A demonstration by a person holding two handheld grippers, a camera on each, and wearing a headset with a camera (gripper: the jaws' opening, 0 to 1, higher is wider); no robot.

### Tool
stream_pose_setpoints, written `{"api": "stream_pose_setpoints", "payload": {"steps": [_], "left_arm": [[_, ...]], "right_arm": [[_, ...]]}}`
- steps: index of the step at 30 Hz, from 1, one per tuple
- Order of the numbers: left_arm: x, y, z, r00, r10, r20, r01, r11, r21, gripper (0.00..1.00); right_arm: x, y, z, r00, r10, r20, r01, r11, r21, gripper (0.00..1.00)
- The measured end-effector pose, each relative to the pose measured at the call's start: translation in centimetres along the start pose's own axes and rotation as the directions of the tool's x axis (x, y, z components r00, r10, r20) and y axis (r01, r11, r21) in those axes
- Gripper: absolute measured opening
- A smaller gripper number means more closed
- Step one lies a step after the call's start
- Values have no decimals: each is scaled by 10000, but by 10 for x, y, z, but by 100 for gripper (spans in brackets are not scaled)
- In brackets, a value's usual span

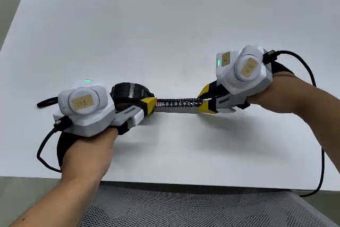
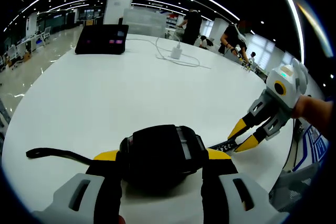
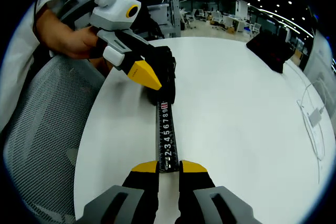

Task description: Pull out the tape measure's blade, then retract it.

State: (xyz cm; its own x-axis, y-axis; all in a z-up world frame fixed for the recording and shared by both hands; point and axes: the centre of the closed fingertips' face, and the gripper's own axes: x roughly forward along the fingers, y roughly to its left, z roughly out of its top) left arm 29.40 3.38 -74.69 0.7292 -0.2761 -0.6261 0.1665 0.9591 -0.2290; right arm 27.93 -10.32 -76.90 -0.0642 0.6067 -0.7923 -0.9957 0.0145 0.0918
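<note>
Two-point hold: clamps tape measure case (image 1: pixel 126 93) in left gripper (image 1: pixel 139 104), pinches blade (image 1: pixel 178 102) by its end in right gripper (image 1: pixel 204 103), long axis left-right, next pull likely rightward.

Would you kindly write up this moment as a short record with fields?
left gripper: fingers closed around the tape measure case
right gripper: fingers pinching the end of the blade
blade state: drawn out a short way, straight between the two grippers, numbers facing up
table: white; the case appears to rest on it
stage: blade partly out; extending or retracting cannot be told
</note>
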Motion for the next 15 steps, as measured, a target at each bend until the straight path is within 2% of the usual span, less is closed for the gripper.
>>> {"api": "stream_pose_setpoints", "payload": {"steps": [15], "left_arm": [[1, 1, 0, 10000, -4, -17, 4, 10000, -48, 56]], "right_arm": [[11, 1, 14, 9996, 120, 245, -120, 9999, 0, 10]]}}
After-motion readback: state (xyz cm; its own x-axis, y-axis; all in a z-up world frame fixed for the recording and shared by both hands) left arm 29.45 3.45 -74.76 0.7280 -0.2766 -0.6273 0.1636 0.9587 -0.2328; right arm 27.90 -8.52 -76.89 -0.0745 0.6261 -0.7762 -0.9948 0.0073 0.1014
